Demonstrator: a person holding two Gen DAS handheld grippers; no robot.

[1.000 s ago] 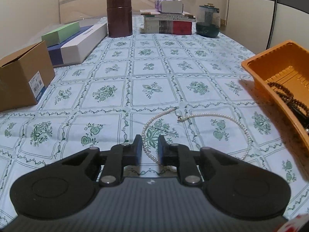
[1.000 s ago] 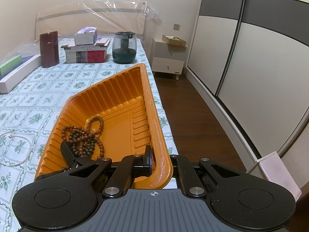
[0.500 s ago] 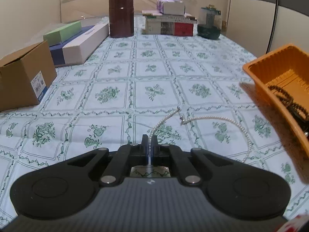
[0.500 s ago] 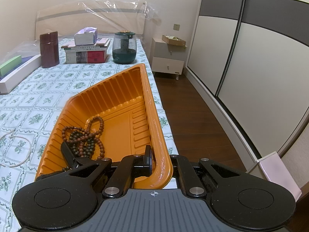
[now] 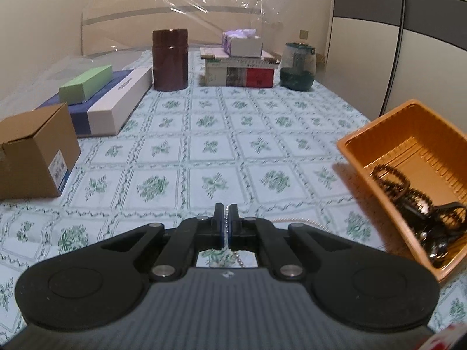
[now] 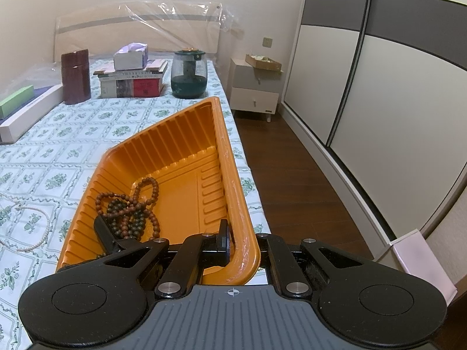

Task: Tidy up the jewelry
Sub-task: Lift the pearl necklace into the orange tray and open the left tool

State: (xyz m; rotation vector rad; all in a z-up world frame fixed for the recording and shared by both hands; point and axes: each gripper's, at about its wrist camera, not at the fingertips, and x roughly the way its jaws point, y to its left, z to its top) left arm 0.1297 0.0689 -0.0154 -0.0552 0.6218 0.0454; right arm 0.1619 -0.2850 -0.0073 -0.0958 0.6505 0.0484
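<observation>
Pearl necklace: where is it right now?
Pearl necklace is pinched in the left gripper, its slack trailing on the floral cloth left of the orange tray.

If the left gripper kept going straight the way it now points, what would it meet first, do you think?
Most likely the bare floral bedspread ahead of the left gripper, which is shut on the pearl necklace. The orange tray lies off to its right. Depth is hard to judge.
</observation>
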